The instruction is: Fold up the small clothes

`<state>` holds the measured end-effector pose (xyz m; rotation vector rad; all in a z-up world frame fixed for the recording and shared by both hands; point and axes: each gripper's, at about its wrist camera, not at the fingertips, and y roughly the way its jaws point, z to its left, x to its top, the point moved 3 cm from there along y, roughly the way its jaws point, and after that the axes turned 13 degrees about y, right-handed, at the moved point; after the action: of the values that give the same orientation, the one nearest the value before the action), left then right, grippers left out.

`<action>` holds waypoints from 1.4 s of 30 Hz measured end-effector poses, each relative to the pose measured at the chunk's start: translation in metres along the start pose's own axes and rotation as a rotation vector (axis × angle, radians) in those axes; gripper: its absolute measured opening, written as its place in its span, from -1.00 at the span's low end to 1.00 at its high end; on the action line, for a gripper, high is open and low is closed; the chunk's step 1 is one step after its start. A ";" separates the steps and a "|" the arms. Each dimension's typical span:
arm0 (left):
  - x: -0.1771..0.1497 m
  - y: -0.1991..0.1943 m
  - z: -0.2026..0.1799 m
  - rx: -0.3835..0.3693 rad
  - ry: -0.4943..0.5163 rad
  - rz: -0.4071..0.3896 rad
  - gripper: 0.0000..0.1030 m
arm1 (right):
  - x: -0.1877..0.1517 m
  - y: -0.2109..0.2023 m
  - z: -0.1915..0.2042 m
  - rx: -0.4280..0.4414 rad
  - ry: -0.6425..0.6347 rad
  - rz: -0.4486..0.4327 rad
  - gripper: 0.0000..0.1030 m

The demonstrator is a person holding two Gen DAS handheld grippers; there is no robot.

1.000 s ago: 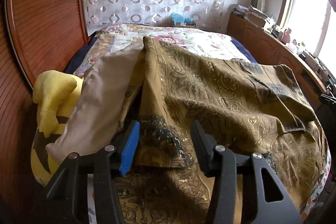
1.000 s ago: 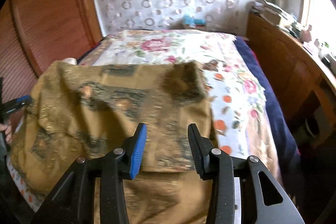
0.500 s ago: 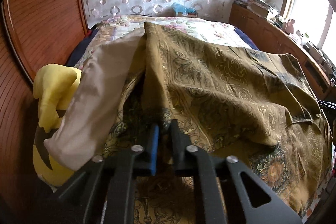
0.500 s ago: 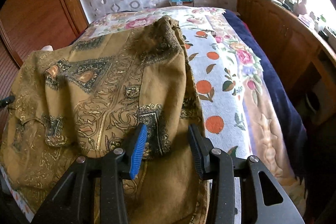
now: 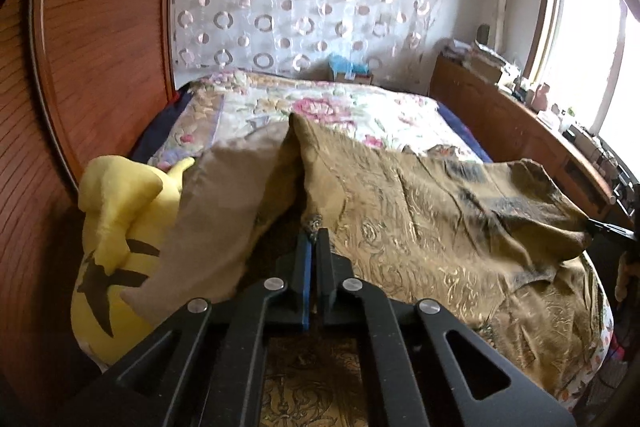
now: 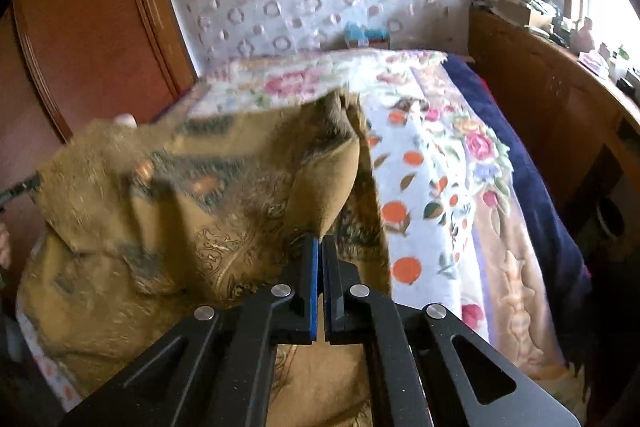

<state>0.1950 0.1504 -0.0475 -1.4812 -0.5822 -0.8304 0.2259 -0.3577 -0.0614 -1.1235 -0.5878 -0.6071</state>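
Observation:
A brown garment with a gold pattern [image 5: 432, 227] lies across the bed, its plain tan lining [image 5: 228, 203] turned up at the left. My left gripper [image 5: 313, 233] is shut on the garment's near edge and holds it raised. In the right wrist view the same garment [image 6: 180, 203] hangs in folds, lifted off the bed. My right gripper [image 6: 319, 241] is shut on a fold of its right edge. The right gripper's tip also shows at the far right of the left wrist view [image 5: 604, 225], pinching the cloth.
A floral bedspread [image 6: 432, 163] covers the bed. A yellow plush toy [image 5: 116, 227] lies at the bed's left edge by the wooden wardrobe [image 5: 92, 39]. A wooden cabinet with clutter [image 6: 560, 87] runs along the right, under the window.
Both grippers went from open to shut on the garment's edges. The left closed first, the right after it. The garment's near edge has been lifted off the bed.

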 end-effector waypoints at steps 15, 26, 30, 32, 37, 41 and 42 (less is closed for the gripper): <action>-0.040 -0.035 0.000 0.016 -0.003 -0.027 -0.96 | -0.045 -0.052 -0.015 0.028 -0.022 -0.067 -0.98; -0.072 -0.079 -0.012 0.035 0.003 -0.057 -0.96 | -0.073 -0.105 -0.017 0.026 -0.051 -0.106 -0.98; -0.084 -0.086 -0.010 0.018 -0.025 -0.041 -0.96 | -0.086 -0.117 -0.026 0.034 -0.032 -0.097 -0.98; -0.094 -0.084 -0.011 0.027 -0.018 -0.020 -0.96 | -0.093 -0.115 -0.028 0.038 -0.031 -0.068 -0.98; -0.120 -0.075 -0.014 0.025 -0.024 0.043 -0.96 | -0.103 -0.099 -0.034 0.019 -0.025 -0.021 -0.98; -0.131 -0.074 -0.021 0.014 -0.020 0.062 -0.96 | -0.104 -0.091 -0.039 0.008 -0.006 0.002 -0.98; -0.132 -0.074 -0.022 0.015 -0.020 0.062 -0.96 | -0.103 -0.091 -0.039 0.007 -0.003 -0.001 -0.98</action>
<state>0.0535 0.1522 -0.1053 -1.4875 -0.5538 -0.7628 0.0948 -0.4073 -0.0875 -1.1178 -0.5926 -0.6040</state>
